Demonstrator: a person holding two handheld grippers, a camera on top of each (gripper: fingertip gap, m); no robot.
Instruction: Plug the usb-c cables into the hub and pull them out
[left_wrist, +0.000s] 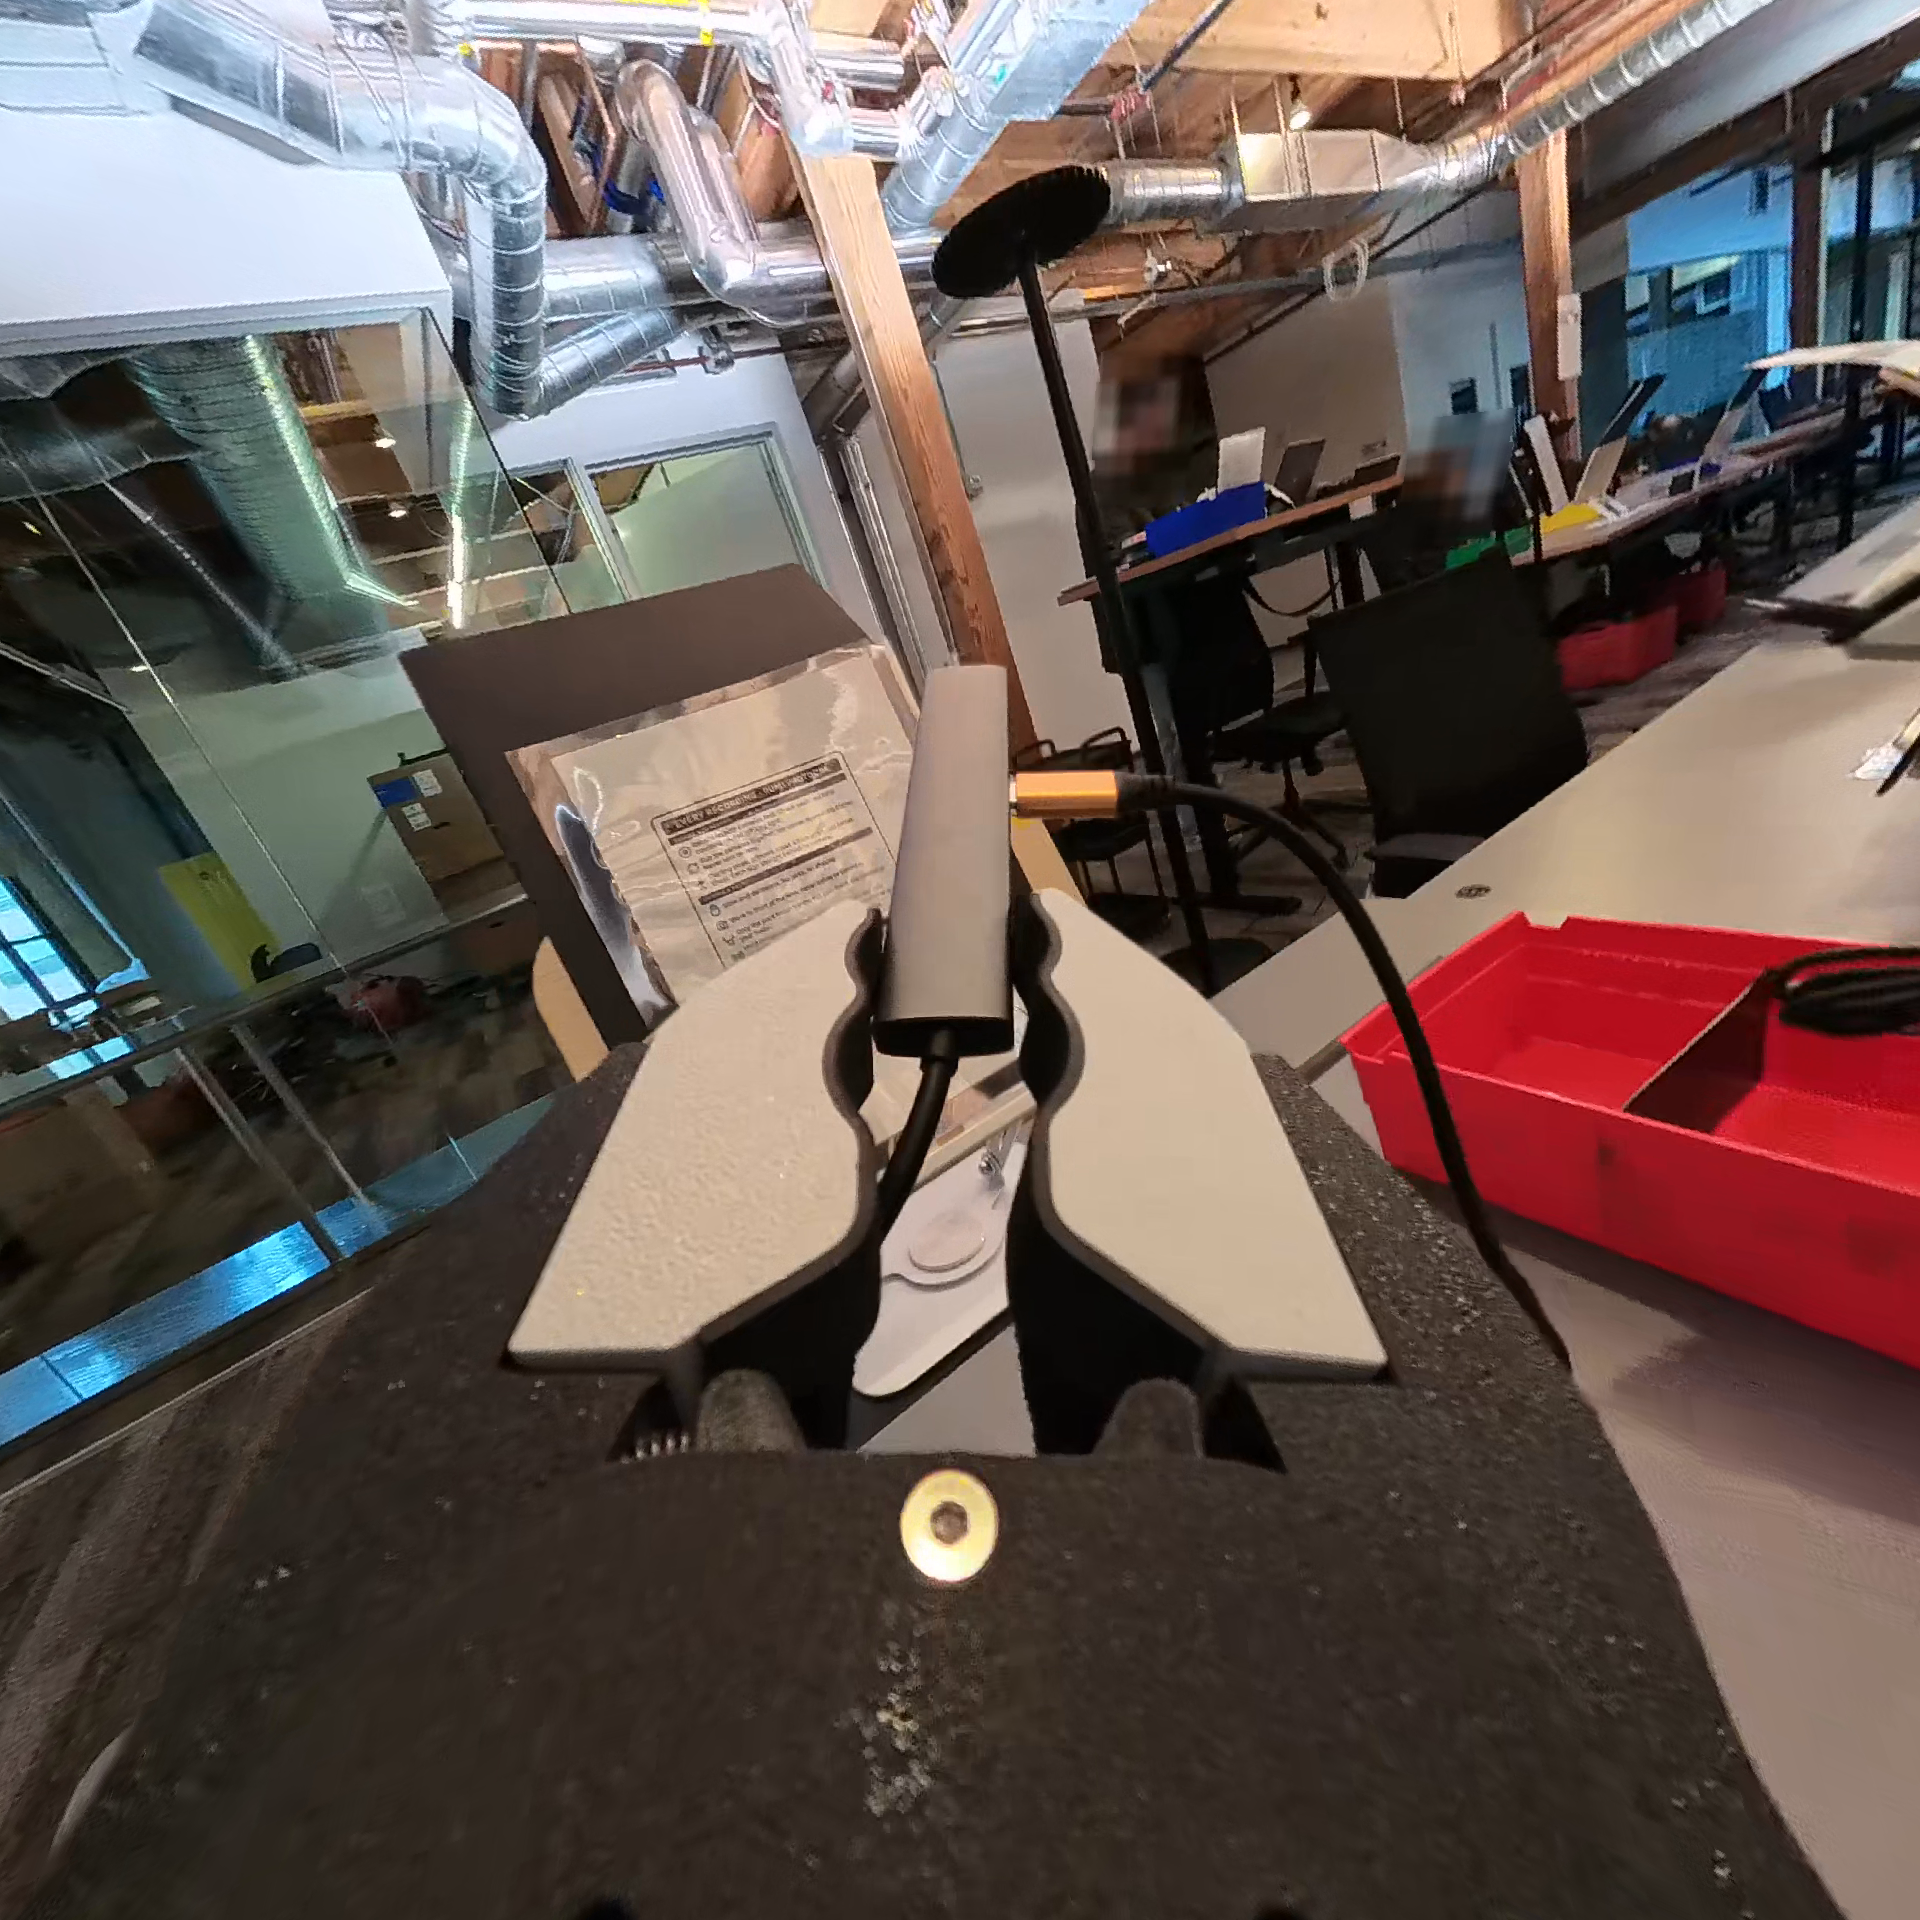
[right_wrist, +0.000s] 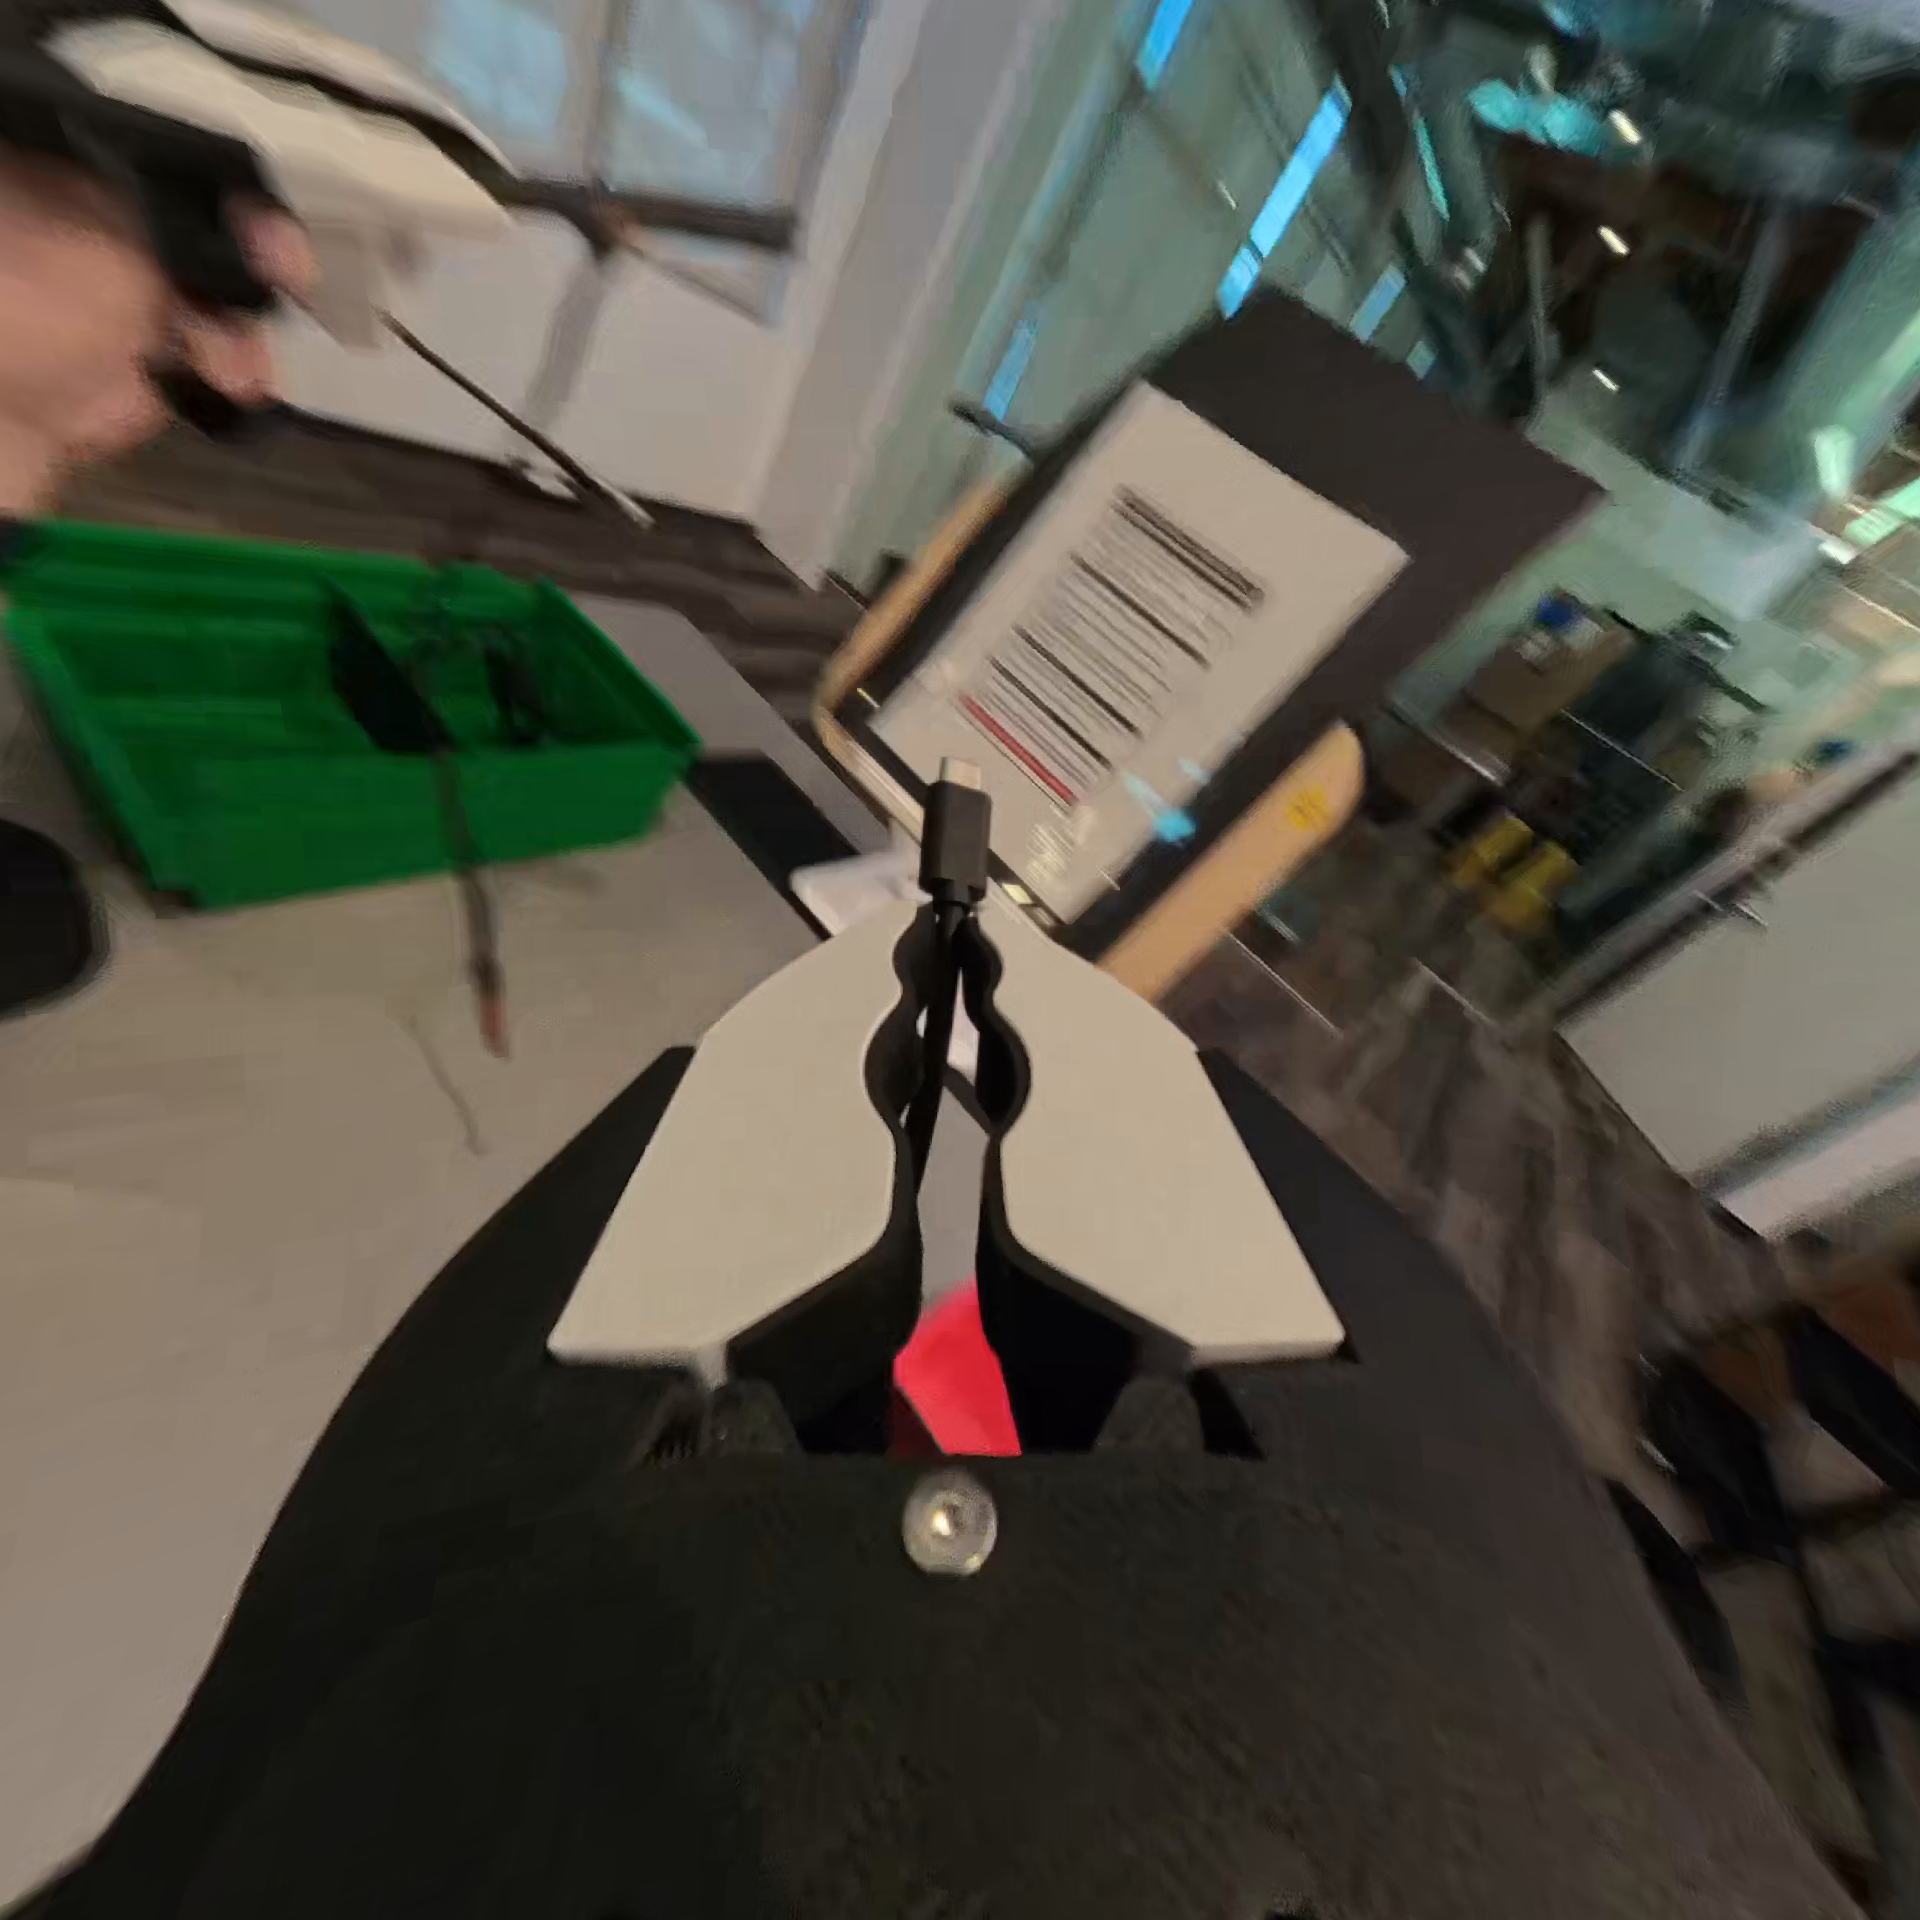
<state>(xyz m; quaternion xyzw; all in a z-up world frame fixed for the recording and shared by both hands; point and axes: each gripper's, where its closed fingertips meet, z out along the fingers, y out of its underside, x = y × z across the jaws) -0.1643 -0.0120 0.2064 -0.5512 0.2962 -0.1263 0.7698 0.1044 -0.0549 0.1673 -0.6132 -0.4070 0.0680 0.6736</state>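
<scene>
Your left gripper (left_wrist: 943, 940) is clamped on the lower end of the grey hub (left_wrist: 951, 852), which stands nearly upright between the fingers, raised above the table (left_wrist: 1714, 1538). The hub's own black lead (left_wrist: 914, 1132) drops from its bottom end between the jaws. A gold-collared plug (left_wrist: 1065, 795) is seated in the hub's right side; its black cable (left_wrist: 1392, 997) arcs down to the table. To the right, a red bin (left_wrist: 1538, 1122) sits on the table.

Your right gripper (right_wrist: 948, 925) is closed on a black USB-C cable (right_wrist: 930, 1049) just behind its plug (right_wrist: 953, 831), which points forward past the fingertips, unplugged. Farther left, a green bin (right_wrist: 208, 769) rests on the table. This view is motion-blurred.
</scene>
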